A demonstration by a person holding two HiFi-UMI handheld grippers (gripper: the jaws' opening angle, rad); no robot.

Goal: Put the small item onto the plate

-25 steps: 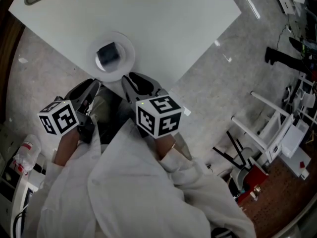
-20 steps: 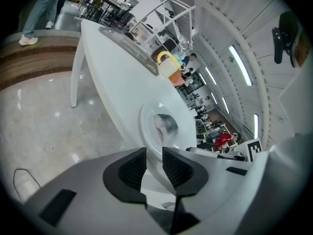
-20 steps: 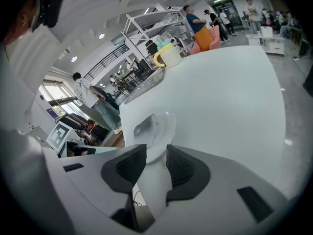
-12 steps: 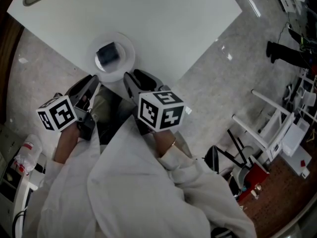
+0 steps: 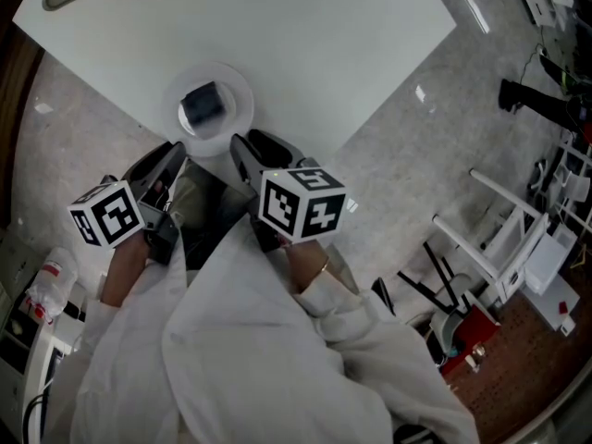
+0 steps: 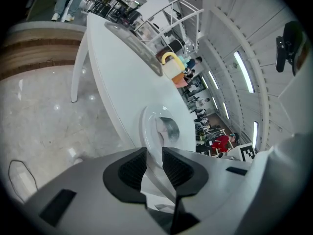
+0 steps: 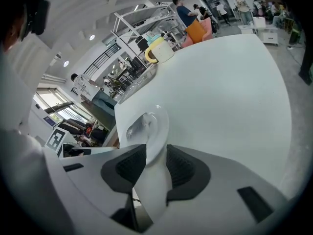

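The small grey item lies on the white plate near the table's near corner. It also shows in the left gripper view as the item on the plate, and in the right gripper view as the item on the plate. My right gripper hovers just short of the plate. Its jaws have just been opening and nothing is between them. My left gripper hangs beside the table edge, open and holding nothing.
The white table stretches away beyond the plate. A yellow-handled jug stands on a tray at its far end. White racks and clutter stand on the tiled floor at the right. People stand in the background.
My right gripper has rolled a little, its marker cube now facing differently. The item stays on the plate. The left gripper has hardly moved.
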